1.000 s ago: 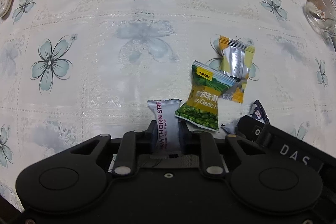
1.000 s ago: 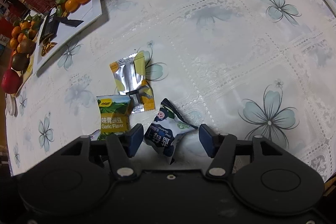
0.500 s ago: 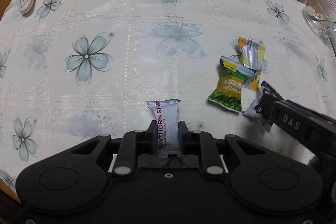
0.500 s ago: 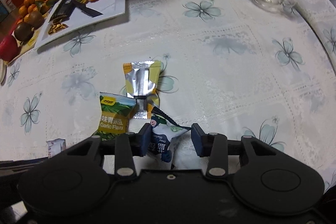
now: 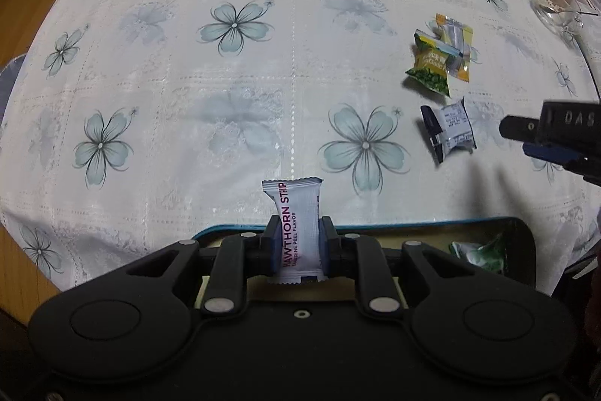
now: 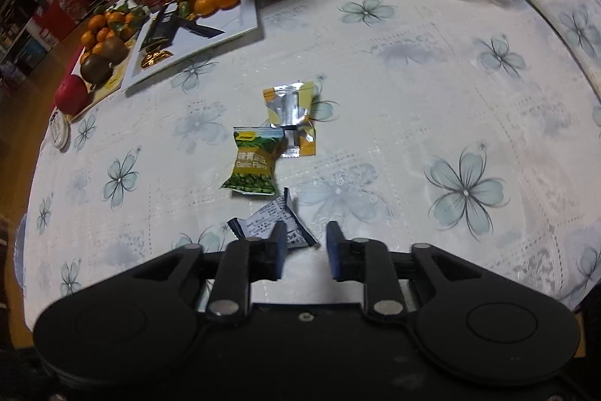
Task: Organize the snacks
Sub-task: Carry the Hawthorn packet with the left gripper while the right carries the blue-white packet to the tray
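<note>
The left tongs (image 5: 296, 243) point steeply down and are clamped on a white hawthorn strip packet (image 5: 298, 220), which stands upright between the pads, above the near edge of a dark tray (image 5: 518, 232). A green wrapper (image 5: 479, 252) lies in that tray. The right tongs (image 6: 303, 243) also point down over the worktop (image 6: 413, 100); their jaws are apart and opening, and nothing is pressed between them. The dark blue and white snack packet (image 6: 270, 218) lies on the cloth just beyond the left pad, partly hidden by it. Farther away, the green garlic pea packet (image 6: 253, 162) touches the yellow and silver packet (image 6: 289, 115)
</note>
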Demonstrator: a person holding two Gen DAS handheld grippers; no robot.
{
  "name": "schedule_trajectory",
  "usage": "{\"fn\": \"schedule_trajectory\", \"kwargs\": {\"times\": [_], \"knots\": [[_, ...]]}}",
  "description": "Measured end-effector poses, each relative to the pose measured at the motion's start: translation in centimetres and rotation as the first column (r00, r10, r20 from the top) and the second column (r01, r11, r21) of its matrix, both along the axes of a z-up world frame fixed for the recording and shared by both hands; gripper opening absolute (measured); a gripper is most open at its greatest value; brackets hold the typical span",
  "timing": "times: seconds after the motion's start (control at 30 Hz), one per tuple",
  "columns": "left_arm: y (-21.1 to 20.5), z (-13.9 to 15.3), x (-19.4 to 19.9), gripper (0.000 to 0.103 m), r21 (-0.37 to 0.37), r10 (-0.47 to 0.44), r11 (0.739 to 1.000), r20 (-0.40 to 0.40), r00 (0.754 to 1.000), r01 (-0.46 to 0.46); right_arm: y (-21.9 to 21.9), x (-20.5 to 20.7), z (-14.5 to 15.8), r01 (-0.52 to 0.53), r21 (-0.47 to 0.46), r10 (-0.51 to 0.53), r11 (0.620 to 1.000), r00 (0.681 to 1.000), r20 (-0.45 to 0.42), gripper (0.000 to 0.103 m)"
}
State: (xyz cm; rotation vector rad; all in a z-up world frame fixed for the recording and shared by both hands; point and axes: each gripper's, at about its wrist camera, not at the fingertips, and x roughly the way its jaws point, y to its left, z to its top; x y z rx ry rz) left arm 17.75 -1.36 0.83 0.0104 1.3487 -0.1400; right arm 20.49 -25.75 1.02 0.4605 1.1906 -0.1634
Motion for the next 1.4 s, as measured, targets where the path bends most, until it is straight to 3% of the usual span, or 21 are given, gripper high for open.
{"fn": "schedule_trajectory", "kwargs": {"times": [0.07,0.2,0.43,0.57,0.7,0.8,1.17,1.4], "knots": [[0.5,-0.5,-0.5,0.027,0.003,0.0,1.0,-0.023,1.0,0.0,0.1,0.4,-0.2,0.005,-0.002,-0.005,1.0,1.0,-0.013,0.044],[1.5,-1.0,-1.4,0.027,-0.005,-0.023,1.0,-0.057,0.998,0.023,2.4,2.0,-0.8,-0.101,-0.063,0.101,0.993,0.995,-0.014,0.065],[4.1,-1.6,-2.1,0.027,-0.058,0.014,0.998,-0.118,0.993,-0.021,4.7,4.9,-3.7,-0.084,-0.08,0.074,0.993,0.99,-0.119,0.065],[4.2,-1.1,-2.6,0.027,-0.069,0.002,0.998,-0.108,0.994,-0.01,6.2,5.7,-4.6,-0.093,-0.132,0.073,0.987,0.986,-0.149,0.066],[4.2,-0.5,-2.9,0.027,-0.074,0.0,0.997,-0.097,0.995,-0.007,7.5,5.5,-4.5,-0.156,-0.216,0.127,0.964,0.982,-0.141,0.05],[4.2,-0.1,-3.2,0.027,-0.075,-0.003,0.997,-0.094,0.996,-0.004,7.2,4.8,-3.9,-0.166,-0.199,0.145,0.966,0.982,-0.118,0.043],[4.0,0.4,-3.7,0.027,-0.046,-0.008,0.999,-0.08,0.997,0.004,5.4,-3.1,3.9,-0.199,-0.14,0.207,0.97,0.977,0.049,0.043],[3.7,0.4,-4.3,0.026,0.009,-0.009,1.0,-0.071,0.997,0.01,5.9,-10.4,4.9,-0.22,-0.104,0.228,0.97,0.971,0.072,0.043]]}}
